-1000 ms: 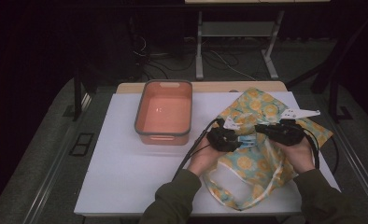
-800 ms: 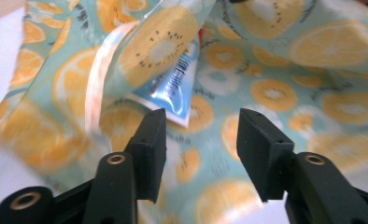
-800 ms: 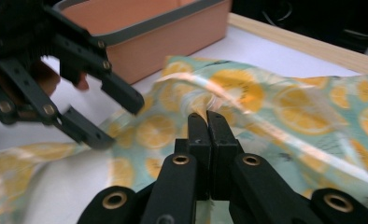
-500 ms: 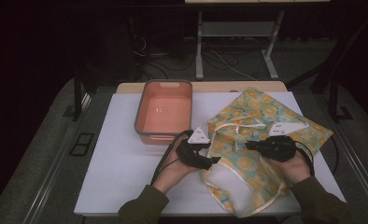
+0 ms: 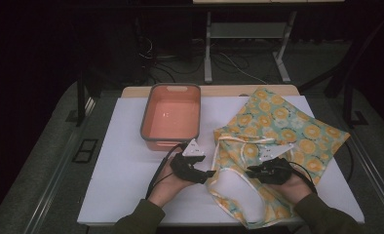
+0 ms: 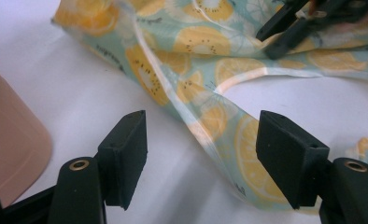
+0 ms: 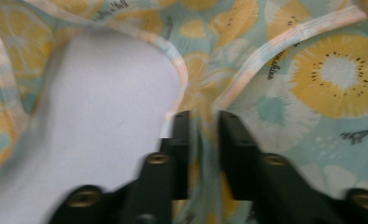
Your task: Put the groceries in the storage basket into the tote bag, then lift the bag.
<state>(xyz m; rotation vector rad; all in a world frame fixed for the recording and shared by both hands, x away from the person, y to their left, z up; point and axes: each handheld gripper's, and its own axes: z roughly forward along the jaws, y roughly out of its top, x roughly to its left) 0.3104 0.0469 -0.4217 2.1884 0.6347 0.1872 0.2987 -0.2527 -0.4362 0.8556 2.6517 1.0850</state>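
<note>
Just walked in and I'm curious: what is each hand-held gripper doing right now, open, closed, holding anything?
Left hand-held gripper: open, fabric strap loose between jaws.
Right hand-held gripper: just opening, fabric between barely parted jaws.

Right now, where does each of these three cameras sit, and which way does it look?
High view: above the table's near side, looking forward and down at the lemon-print fabric apron and salmon plastic tub; forearms, both grippers.
Left gripper view: on the left gripper, looking along its open jaws at an apron strap.
Right gripper view: on the right gripper, jaws narrowly apart around apron fabric.
All three share the apron.
</note>
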